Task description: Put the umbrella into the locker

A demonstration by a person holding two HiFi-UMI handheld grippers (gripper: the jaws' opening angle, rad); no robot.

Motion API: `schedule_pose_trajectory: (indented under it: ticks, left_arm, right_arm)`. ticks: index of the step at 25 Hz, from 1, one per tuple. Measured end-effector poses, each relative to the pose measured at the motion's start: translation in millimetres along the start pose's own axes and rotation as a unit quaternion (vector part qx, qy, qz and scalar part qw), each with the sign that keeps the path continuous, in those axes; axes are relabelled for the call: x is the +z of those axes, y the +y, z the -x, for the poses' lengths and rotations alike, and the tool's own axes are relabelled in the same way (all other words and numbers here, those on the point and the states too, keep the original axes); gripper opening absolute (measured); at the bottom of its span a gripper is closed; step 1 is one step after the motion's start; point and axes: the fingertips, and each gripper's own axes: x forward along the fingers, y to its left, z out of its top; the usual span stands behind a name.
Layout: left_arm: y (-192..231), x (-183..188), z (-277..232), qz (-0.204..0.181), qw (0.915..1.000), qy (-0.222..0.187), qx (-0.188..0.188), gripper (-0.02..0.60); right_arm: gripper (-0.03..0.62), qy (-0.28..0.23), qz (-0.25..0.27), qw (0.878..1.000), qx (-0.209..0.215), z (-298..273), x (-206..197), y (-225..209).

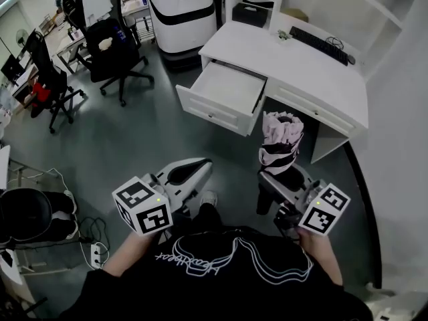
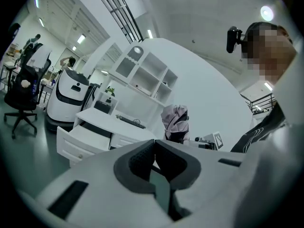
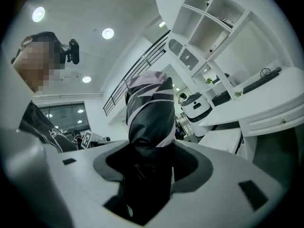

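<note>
The folded umbrella (image 1: 279, 141), pink, white and black, stands upright in my right gripper (image 1: 283, 179), which is shut on its dark lower part. In the right gripper view the umbrella (image 3: 151, 113) fills the gap between the jaws of the right gripper (image 3: 149, 167). My left gripper (image 1: 192, 171) hovers over the floor to the left, shut, with nothing in it; its pads meet in the left gripper view (image 2: 154, 161), where the umbrella (image 2: 175, 121) shows to the right. Ahead, a white desk (image 1: 314, 72) has one drawer (image 1: 224, 93) pulled open and looking empty.
A keyboard (image 1: 322, 44) lies on the desk under white shelves (image 1: 374, 5). A white wheeled machine (image 1: 182, 12) stands behind the drawer. Black office chairs (image 1: 117, 52) stand at the left. Cables and a power strip (image 1: 97, 251) lie on the grey floor at lower left.
</note>
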Motion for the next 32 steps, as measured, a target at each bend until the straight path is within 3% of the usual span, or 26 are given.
schedule_pose_trajectory:
  ticks: [8,15,32]
  left_arm:
    - [116,43,-40,0.032,0.9990,0.025,-0.018,0.006]
    - [183,75,-64,0.031,0.9982,0.031,-0.042,0.006]
    - [254,88,-94,0.046,0.9976,0.041,-0.031,0.006]
  right_arm:
    - [0.242,0.015,-0.033,0.999,-0.040,-99,23,-67]
    - [0.242,0.021,-0.035,0.997,-0.060,-165,42,-99]
    - [0.242,0.040,-0.034,0.996,-0.071,-223,54,-156]
